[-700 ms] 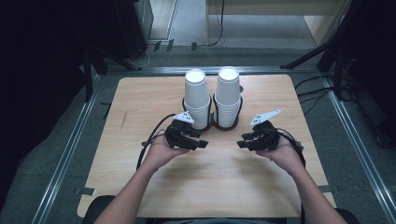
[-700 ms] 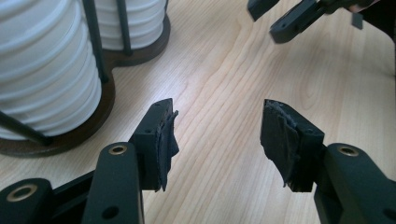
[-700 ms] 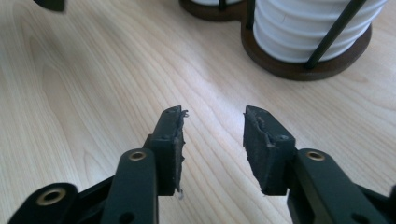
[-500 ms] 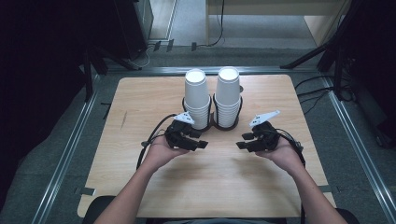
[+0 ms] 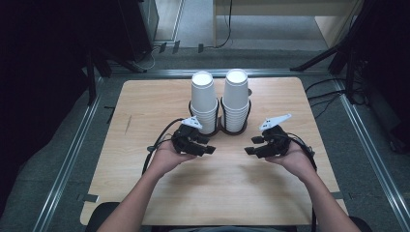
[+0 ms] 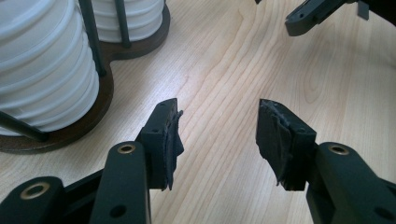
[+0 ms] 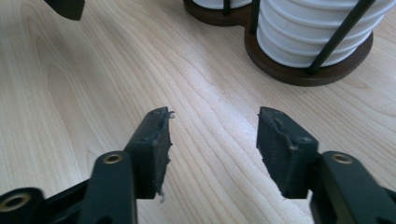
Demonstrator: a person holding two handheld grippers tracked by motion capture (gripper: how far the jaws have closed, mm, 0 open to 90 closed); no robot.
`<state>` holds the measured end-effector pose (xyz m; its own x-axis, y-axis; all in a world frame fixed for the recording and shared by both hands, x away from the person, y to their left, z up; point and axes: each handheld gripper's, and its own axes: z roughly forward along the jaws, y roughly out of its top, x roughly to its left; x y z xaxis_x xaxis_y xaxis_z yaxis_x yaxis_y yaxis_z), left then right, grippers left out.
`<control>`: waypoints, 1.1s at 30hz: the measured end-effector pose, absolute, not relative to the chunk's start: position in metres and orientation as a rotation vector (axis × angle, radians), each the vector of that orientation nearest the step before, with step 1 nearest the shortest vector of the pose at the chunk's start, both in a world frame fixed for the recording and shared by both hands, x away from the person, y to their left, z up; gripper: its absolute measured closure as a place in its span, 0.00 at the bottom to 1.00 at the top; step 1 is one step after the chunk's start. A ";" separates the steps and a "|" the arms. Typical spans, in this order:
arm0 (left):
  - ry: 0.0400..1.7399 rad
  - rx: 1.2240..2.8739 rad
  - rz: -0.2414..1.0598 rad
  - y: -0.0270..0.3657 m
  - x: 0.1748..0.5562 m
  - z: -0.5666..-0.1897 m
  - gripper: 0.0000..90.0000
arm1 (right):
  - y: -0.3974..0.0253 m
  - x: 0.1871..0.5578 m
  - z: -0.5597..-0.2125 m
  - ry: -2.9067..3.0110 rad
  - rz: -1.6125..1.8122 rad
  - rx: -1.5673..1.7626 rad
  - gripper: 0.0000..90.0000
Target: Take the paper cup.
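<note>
Holding much as a moment ago, left gripper [image 5: 209,148] and right gripper [image 5: 249,148] both spread and empty, low over the wooden table [image 5: 145,106], just short of two paper-cup stacks [image 5: 203,99] in their rack [image 5: 220,126], untouched, no grasp begun.

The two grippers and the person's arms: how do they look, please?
Both the left gripper and the right gripper are black, each with a claw of two jaws lined with worn, frayed dark pads. Brass-coloured rivets mark the joints. A pale grey three-cornered plate sits on top, a black cable trails behind. The forearms are bare, without sleeves.
</note>
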<state>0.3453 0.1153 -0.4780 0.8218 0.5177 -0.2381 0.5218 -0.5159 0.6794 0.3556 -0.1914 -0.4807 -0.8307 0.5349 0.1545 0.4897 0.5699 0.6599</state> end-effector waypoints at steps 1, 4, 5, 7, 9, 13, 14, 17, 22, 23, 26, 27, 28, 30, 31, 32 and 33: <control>0.753 2.214 -0.003 0.115 0.345 -0.478 0.56 | -0.192 0.356 -0.480 2.727 1.122 0.895 0.46; 0.747 2.216 -0.003 0.114 0.345 -0.478 0.57 | -0.192 0.355 -0.479 2.733 1.140 0.892 0.45; 0.748 2.218 -0.002 0.114 0.345 -0.479 0.57 | -0.192 0.355 -0.479 2.733 1.145 0.883 0.44; 0.754 2.215 -0.012 0.113 0.346 -0.479 0.61 | -0.193 0.354 -0.478 2.740 1.154 0.888 0.42; 0.754 2.220 -0.021 0.114 0.347 -0.479 0.64 | -0.193 0.354 -0.478 2.743 1.156 0.887 0.42; 0.767 2.211 -0.034 0.112 0.350 -0.478 0.76 | -0.196 0.351 -0.474 2.734 1.187 0.858 0.49; 0.760 2.204 -0.042 0.111 0.351 -0.478 0.77 | -0.197 0.350 -0.473 2.737 1.187 0.860 0.51; 0.743 2.205 -0.032 0.108 0.352 -0.475 0.79 | -0.198 0.349 -0.470 2.728 1.184 0.847 0.50; 0.742 2.189 -0.067 0.107 0.354 -0.476 0.75 | -0.199 0.350 -0.465 2.715 1.193 0.869 0.49; 0.745 2.187 -0.073 0.107 0.355 -0.476 0.75 | -0.199 0.351 -0.464 2.714 1.183 0.864 0.49; 0.735 2.194 -0.066 0.105 0.356 -0.477 0.68 | -0.200 0.353 -0.460 2.724 1.179 0.864 0.48; 0.718 2.200 -0.074 0.104 0.357 -0.476 0.62 | -0.201 0.354 -0.457 2.726 1.177 0.863 0.48; 0.718 2.200 -0.074 0.104 0.357 -0.476 0.60 | -0.201 0.354 -0.457 2.726 1.177 0.863 0.48; 0.718 2.207 -0.037 0.102 0.357 -0.475 0.59 | -0.202 0.356 -0.453 2.724 1.172 0.862 0.46; 0.722 2.205 -0.028 0.101 0.357 -0.475 0.59 | -0.203 0.357 -0.452 2.720 1.165 0.856 0.45; 0.728 2.206 -0.019 0.101 0.357 -0.475 0.59 | -0.203 0.358 -0.450 2.718 1.163 0.861 0.44; 0.738 2.207 -0.013 0.101 0.357 -0.474 0.63 | -0.204 0.360 -0.448 2.715 1.169 0.860 0.44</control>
<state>0.3572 0.1011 -0.4741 0.8304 0.5031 -0.2395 0.5113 -0.5170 0.6865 0.3596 -0.2045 -0.4479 -0.8421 0.5162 0.1561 0.4682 0.5562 0.6866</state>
